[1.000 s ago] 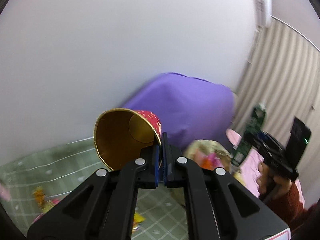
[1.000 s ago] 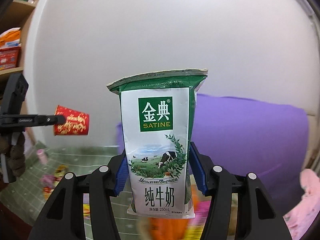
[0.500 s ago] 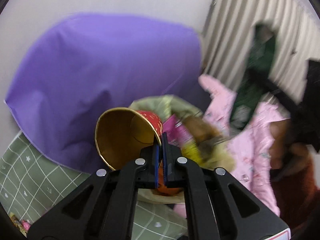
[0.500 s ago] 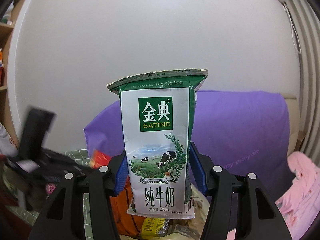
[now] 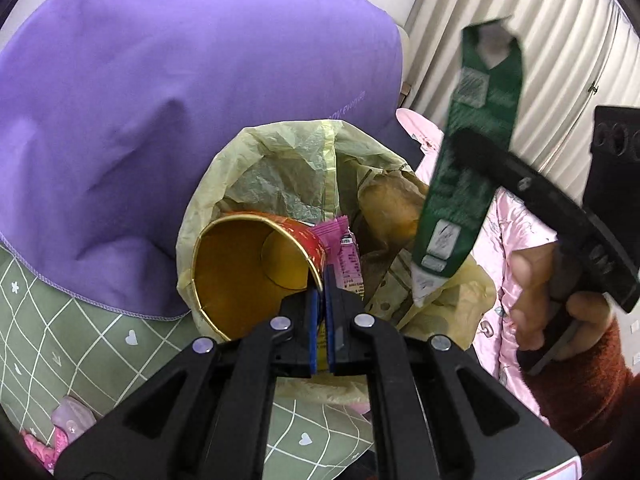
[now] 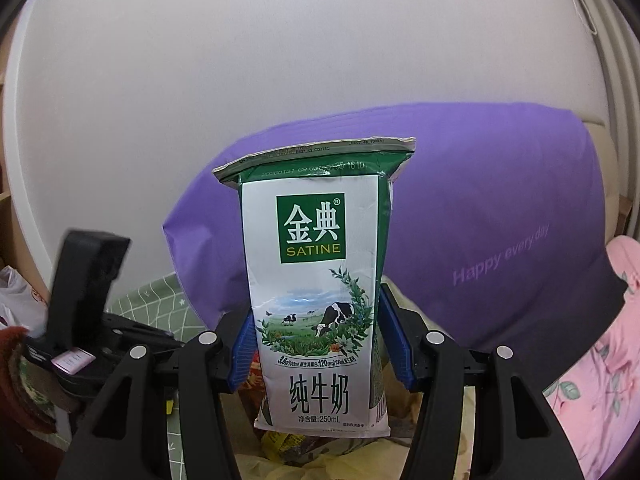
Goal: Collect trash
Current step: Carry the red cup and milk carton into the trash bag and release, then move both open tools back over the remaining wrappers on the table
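**Ana:** Gold foil lines the inside of the paper cup, red on the outside. The left gripper has its fingers pressed together on the cup's rim, one inside the wall and one outside, so the cup lies on its side with its mouth turned back toward the camera.

**Ben:** And where is it, relative to those fingers?

**Ana:** It sticks out ahead of the fingertips and to their left, over the open mouth of the yellow trash bag. Just beyond the tips, inside the bag, there's a pink wrapper and some crumpled brown paper.

**Ben:** What about the other hand?

**Ana:** The right gripper is pinching a green and white milk carton between its blue-padded fingers, which stand wide apart, one on each side of the carton's lower half. The carton stands upright, its folded top well above the fingertips and its base below them. Under the base you can see the yellow bag with wrappers in it.

**Ben:** Does the left camera see that too?

**Ana:** Yes, ahead of the left fingers and to their right, the carton appears edge-on and tilted above the bag's right rim, with the person's hand on the handle and a red sleeve below. Behind the bag is a purple cushion; a green checked cloth lies beneath, and pink fabric to the right.
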